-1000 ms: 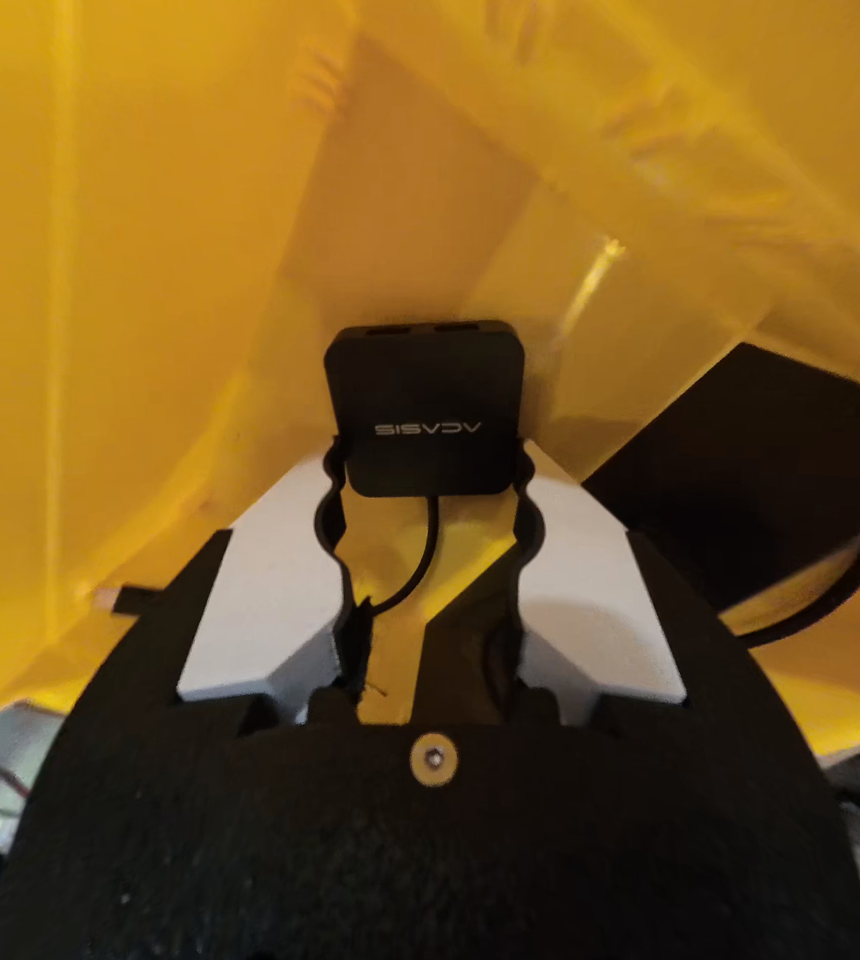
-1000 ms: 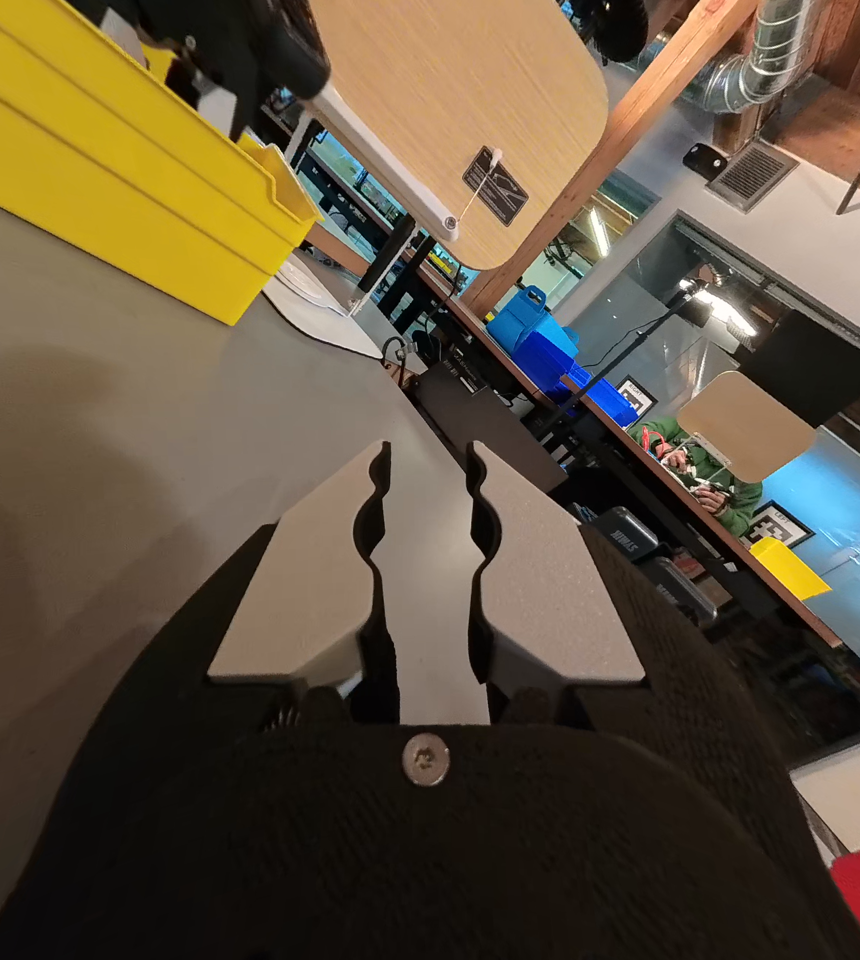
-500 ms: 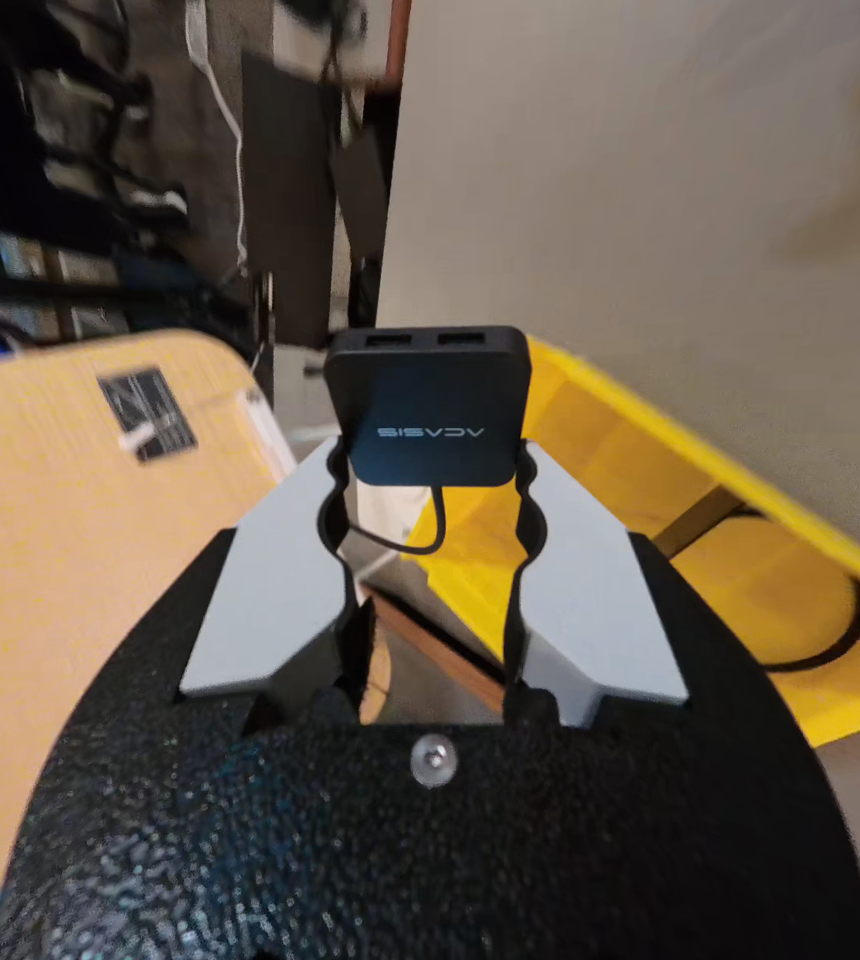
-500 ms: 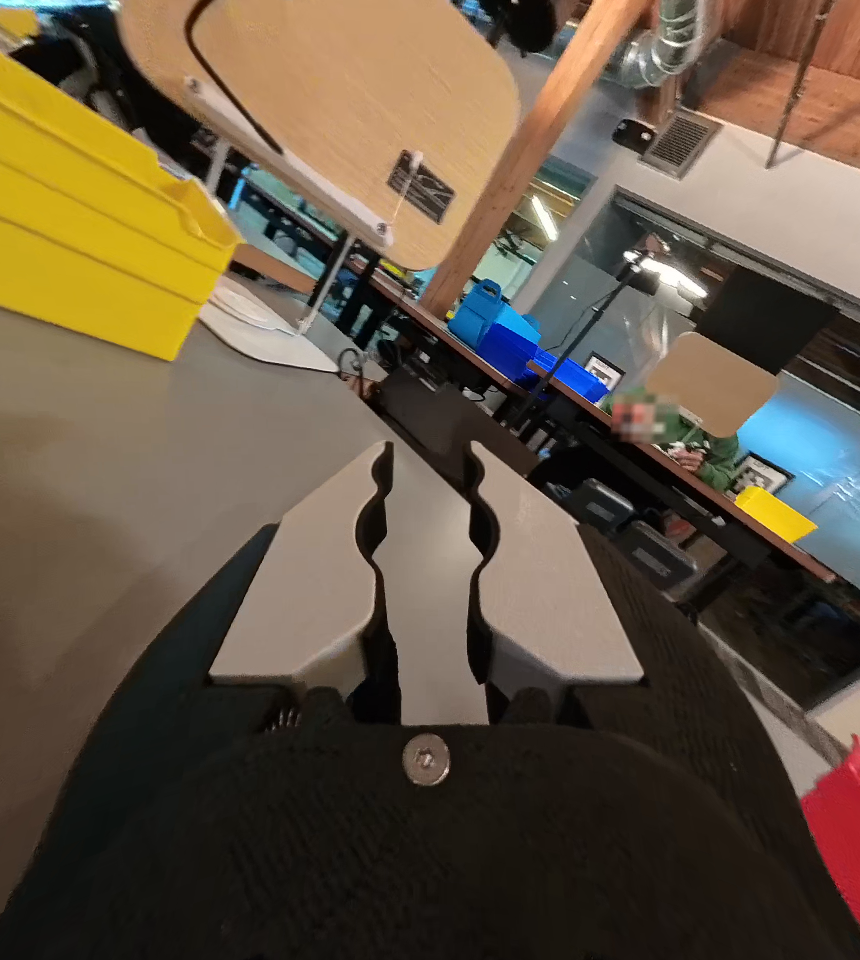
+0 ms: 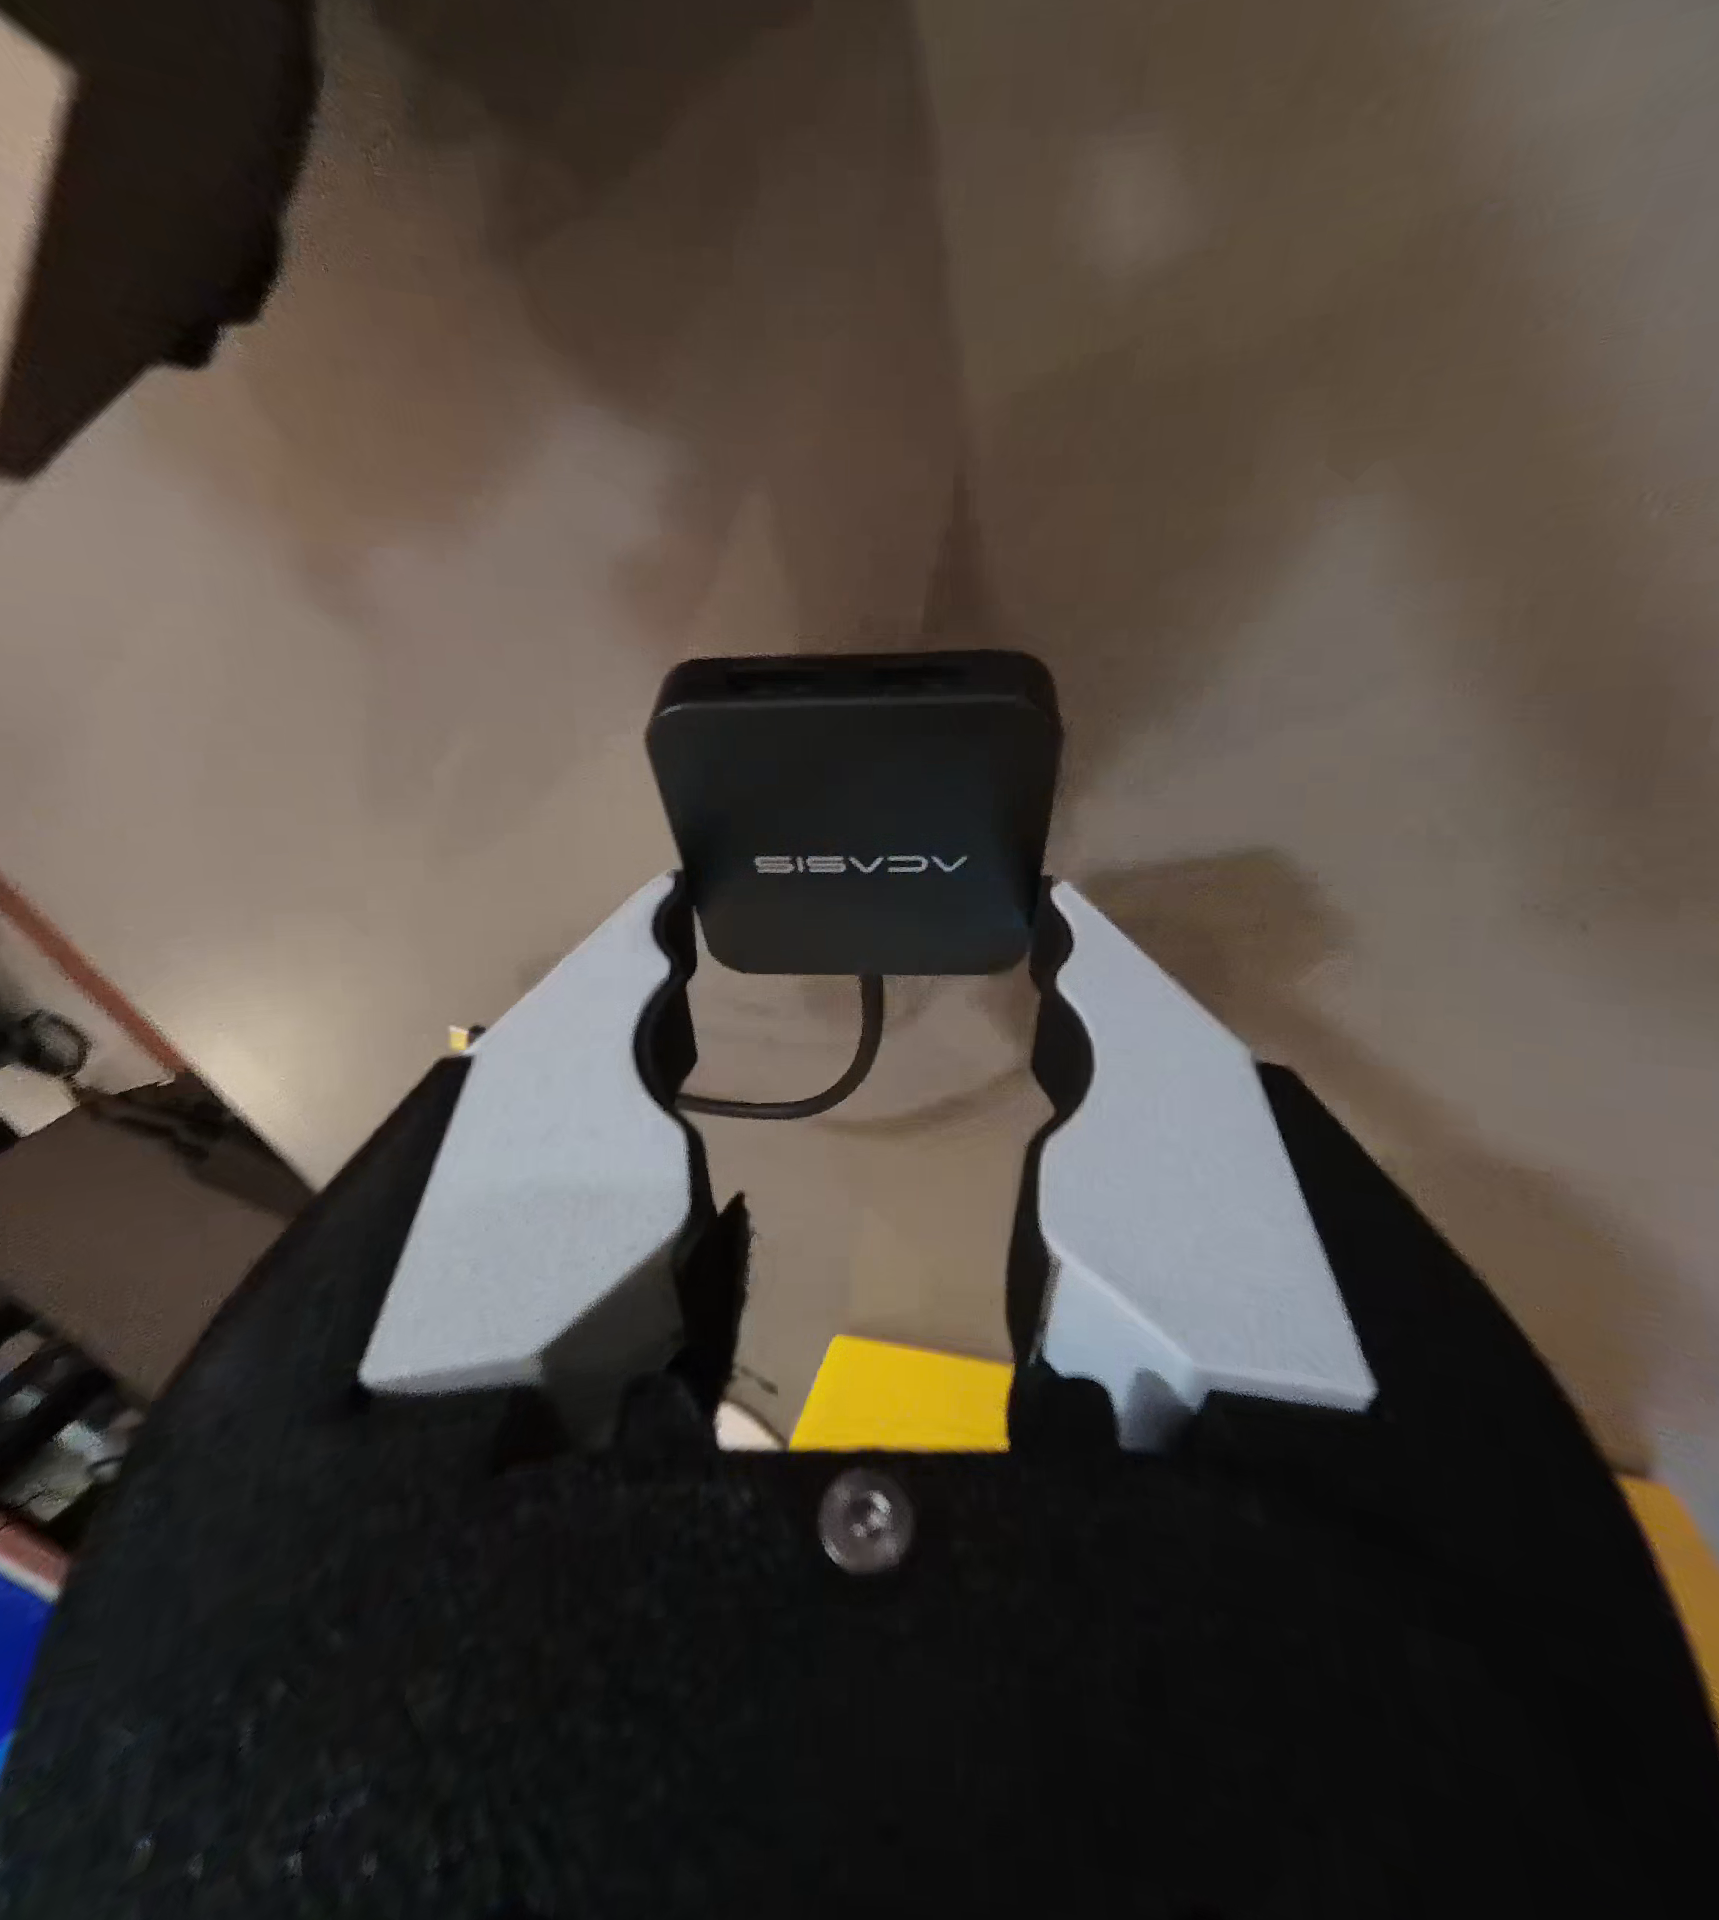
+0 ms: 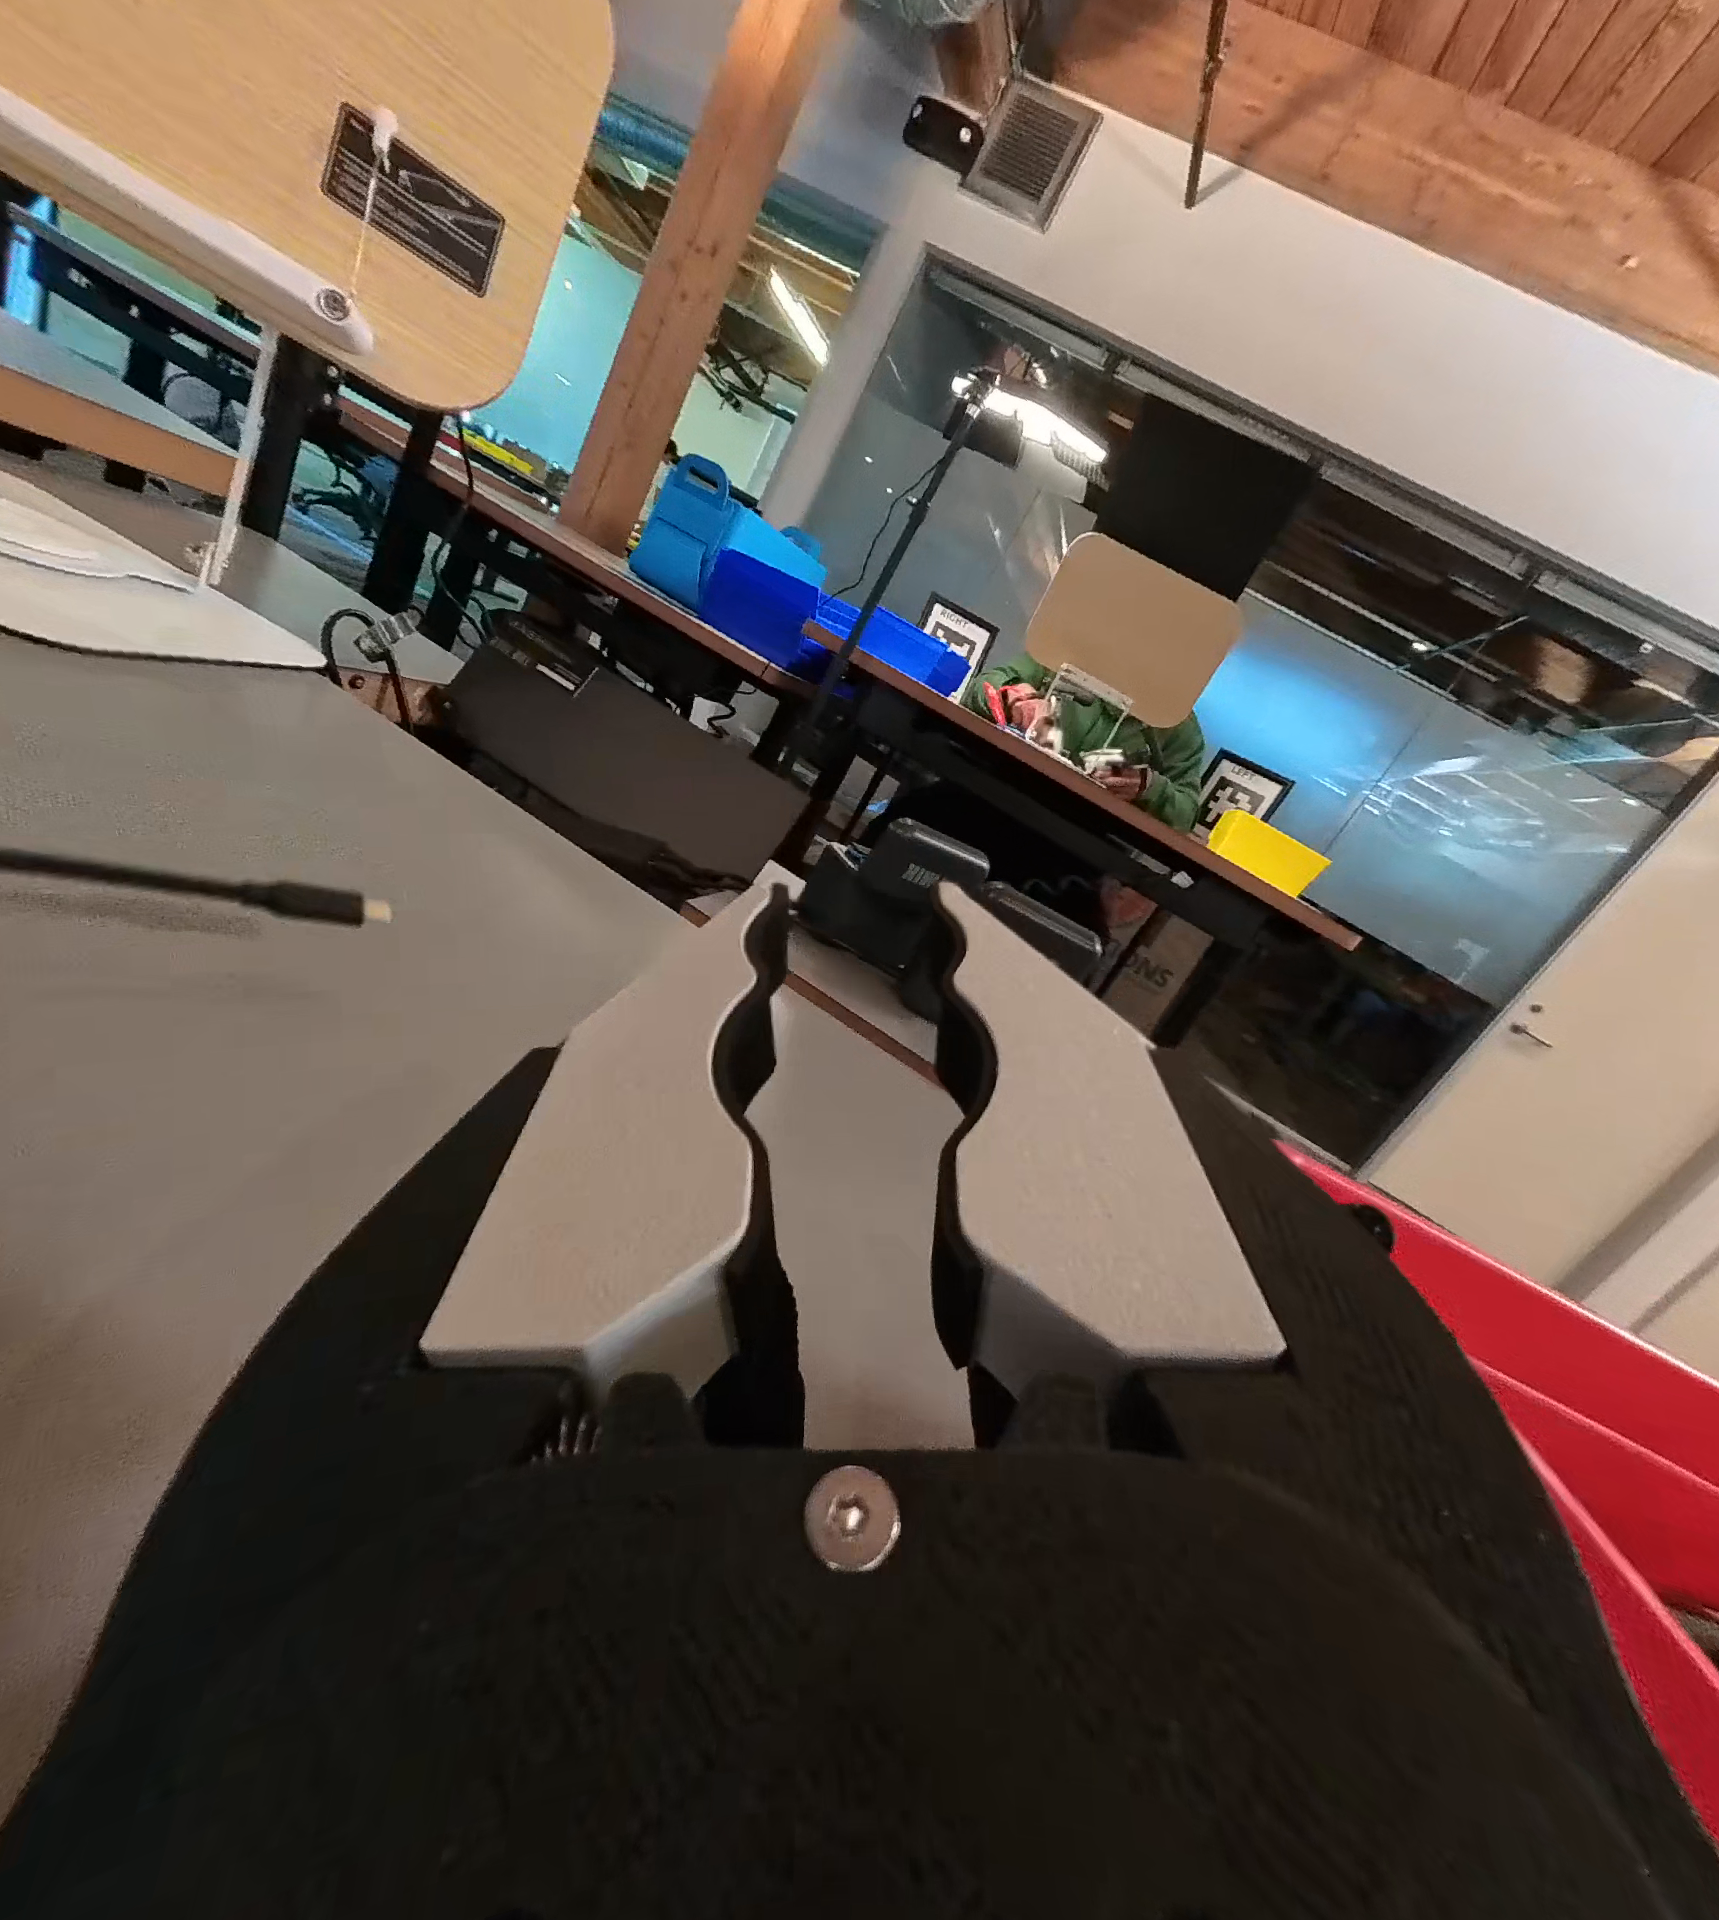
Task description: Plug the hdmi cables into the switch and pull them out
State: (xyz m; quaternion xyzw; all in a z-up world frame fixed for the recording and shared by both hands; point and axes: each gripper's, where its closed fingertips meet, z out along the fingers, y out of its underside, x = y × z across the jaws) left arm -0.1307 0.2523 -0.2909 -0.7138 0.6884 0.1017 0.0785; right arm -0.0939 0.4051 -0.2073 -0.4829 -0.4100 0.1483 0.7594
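My left gripper (image 5: 860, 894) is shut on the black square switch (image 5: 853, 800), holding its near end between the fingertips above the grey table (image 5: 1250, 520). Two empty ports show on the switch's far edge. Its thin black cable (image 5: 813, 1101) loops down between the fingers. My right gripper (image 6: 860, 914) is open and empty, low over the grey table (image 6: 159, 1091) near its far edge. A black cable with a small plug at its tip (image 6: 294, 894) hangs in from the left in the right wrist view.
A yellow bin (image 5: 896, 1392) shows below the left fingers. A red bin (image 6: 1665, 1455) stands at the right gripper's right. A wood-coloured panel (image 6: 315, 156) stands at the back left. Benches with blue bins (image 6: 730, 582) and a seated person (image 6: 1135, 738) lie beyond.
My left gripper has carried the switch out of the yellow bin and swung over the grey table. My right gripper has turned right; the yellow bin left its view and the cable plug came in.
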